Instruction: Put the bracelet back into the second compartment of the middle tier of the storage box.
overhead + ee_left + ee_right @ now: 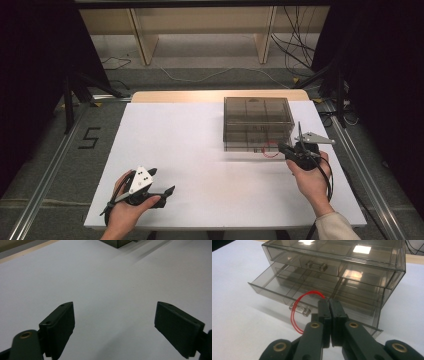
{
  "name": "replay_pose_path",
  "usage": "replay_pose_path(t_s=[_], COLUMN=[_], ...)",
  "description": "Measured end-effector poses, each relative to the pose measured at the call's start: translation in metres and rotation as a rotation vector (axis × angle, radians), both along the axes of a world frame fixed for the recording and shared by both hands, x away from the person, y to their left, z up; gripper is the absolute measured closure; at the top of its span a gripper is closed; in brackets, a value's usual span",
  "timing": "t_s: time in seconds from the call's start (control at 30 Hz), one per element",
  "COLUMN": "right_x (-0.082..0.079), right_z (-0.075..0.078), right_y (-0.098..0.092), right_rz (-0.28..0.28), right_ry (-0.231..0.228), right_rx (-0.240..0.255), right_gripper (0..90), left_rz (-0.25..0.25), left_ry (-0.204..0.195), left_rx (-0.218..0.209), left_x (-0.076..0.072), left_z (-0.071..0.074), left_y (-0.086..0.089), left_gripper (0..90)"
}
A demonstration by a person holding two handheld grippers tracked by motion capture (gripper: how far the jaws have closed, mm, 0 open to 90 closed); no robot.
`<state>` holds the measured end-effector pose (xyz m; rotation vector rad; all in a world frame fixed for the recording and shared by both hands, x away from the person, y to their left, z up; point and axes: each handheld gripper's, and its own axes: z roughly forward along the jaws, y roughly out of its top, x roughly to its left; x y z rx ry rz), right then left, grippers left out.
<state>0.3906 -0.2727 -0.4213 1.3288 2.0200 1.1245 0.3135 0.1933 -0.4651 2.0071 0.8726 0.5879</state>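
Red rubber band (298, 312) hangs as an upright loop, pinched by right gripper (329, 302); left gripper (115, 325) open.

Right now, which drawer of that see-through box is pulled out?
The lower drawer is pulled out, its front well ahead of the box. The upper drawer sits flush and closed.

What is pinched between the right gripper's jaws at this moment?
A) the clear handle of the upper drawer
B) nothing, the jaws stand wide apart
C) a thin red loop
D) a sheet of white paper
C: in the right gripper view the right gripper is shut on the red loop, which hangs over the open lower drawer of the smoky drawer box.
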Motion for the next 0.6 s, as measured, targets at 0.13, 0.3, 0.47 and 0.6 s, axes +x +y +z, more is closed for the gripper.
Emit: replay_pose_path(t_s=[0.13, 0.3, 0.47, 0.6], right_x=[0.0023, 0.0046, 0.0073, 0.0086], right_z=[0.0008, 0.0025, 0.0026, 0.0037], right_y=[0.001, 0.0012, 0.0016, 0.0023], right_rz=[0.0, -0.005, -0.006, -0.009], right_ry=[-0.003, -0.003, -0.002, -0.004], right_rx=[0.001, 0.004, 0.006, 0.007], right_gripper=[88.9, 88.9, 88.9, 88.9], left_rz=[0.001, 0.002, 0.001, 0.0], left_ry=[0.001, 0.0, -0.001, 0.0], left_rx=[-0.001, -0.001, -0.001, -0.001], left_x=[-0.0001, 0.0003, 0.0, 0.0], left_z=[-0.0001, 0.0001, 0.0, -0.0002], left_y=[0.0005, 0.0007, 0.0002, 0.0001], left_gripper=[16.4, 16.5, 16.4, 16.4])
